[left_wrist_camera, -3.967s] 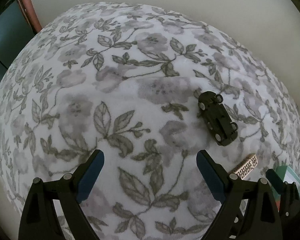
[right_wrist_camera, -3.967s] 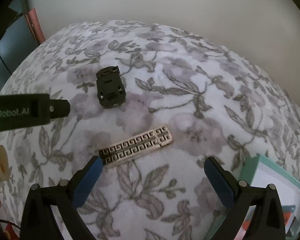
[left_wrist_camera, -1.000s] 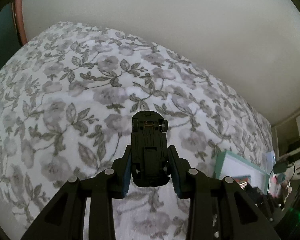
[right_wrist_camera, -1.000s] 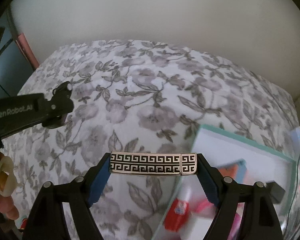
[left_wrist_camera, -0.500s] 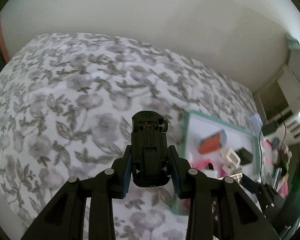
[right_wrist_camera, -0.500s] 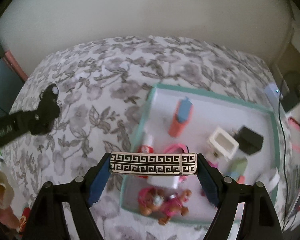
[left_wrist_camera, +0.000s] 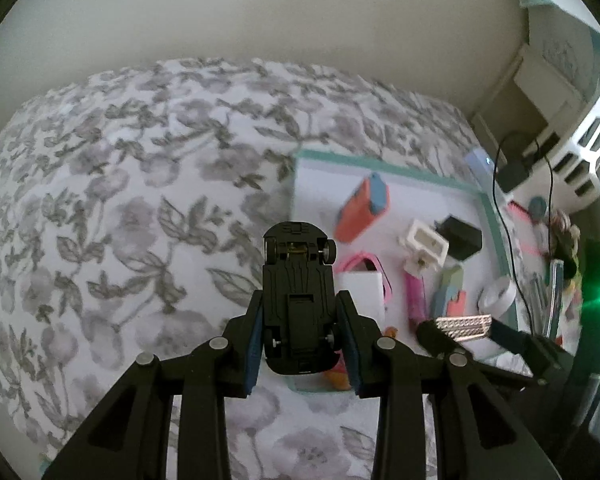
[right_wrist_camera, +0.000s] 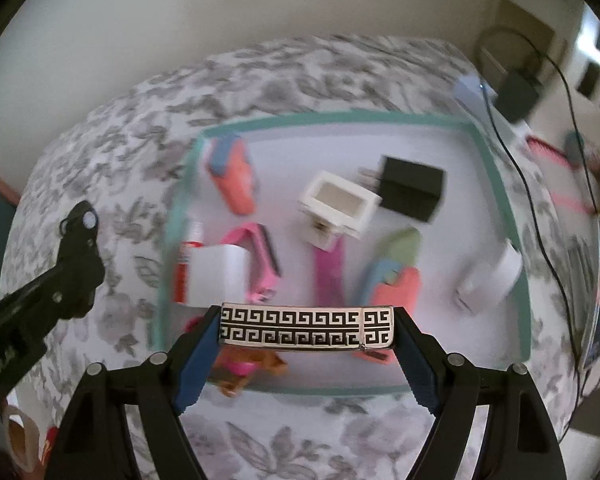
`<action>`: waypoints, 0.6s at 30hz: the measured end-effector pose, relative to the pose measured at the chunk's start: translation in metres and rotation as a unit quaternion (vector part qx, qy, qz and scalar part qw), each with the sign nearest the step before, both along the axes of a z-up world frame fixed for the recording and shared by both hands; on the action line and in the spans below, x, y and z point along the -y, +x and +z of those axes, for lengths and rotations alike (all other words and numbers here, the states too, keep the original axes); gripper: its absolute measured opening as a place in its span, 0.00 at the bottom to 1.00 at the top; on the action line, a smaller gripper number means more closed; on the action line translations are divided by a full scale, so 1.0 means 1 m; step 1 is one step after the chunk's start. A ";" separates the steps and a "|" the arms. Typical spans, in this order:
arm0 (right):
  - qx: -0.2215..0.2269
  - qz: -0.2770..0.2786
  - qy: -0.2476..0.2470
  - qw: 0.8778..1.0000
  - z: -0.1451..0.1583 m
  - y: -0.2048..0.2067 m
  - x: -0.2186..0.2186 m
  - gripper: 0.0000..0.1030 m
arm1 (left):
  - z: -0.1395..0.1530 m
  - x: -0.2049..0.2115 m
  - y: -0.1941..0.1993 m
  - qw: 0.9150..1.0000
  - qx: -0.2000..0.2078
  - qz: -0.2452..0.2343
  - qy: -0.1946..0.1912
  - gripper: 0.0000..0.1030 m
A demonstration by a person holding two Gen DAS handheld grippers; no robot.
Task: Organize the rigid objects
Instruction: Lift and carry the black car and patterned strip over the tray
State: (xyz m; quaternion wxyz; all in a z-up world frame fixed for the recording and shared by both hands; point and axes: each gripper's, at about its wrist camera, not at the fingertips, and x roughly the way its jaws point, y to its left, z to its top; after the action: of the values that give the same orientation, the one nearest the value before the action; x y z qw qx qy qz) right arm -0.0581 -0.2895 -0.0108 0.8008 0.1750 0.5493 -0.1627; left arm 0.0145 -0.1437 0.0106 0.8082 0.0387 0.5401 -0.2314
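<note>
Floral bedspread [left_wrist_camera: 132, 184]; left tool [left_wrist_camera: 300, 334] grips toy car [left_wrist_camera: 299, 300]; right tool [right_wrist_camera: 306, 330] clamps patterned bar [right_wrist_camera: 306, 326].

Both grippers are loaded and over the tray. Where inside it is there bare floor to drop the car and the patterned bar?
The tray is bare along its far edge, beyond the black charger and white box, and near the right wall below the charger, above the white roll. The near-left corner is crowded: white block, pink band, doll.
</note>
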 end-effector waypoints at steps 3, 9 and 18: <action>-0.004 -0.024 0.003 1.000 -0.004 -0.009 0.016 0.81 | -0.008 0.009 -0.003 1.000 -0.011 -0.009 0.005 0.35; -0.019 -0.068 0.011 0.997 -0.015 -0.021 0.042 0.81 | -0.013 0.027 -0.010 0.999 -0.020 -0.028 0.001 0.35; -0.036 -0.089 0.014 0.995 -0.027 -0.029 0.059 0.81 | -0.021 0.058 -0.014 0.998 -0.024 -0.053 -0.012 0.35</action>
State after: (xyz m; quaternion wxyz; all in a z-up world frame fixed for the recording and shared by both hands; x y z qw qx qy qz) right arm -0.0869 -0.3484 -0.0382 0.7604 0.2281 0.5622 -0.2316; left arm 0.0002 -0.2020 -0.0105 0.7821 0.0520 0.5537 -0.2812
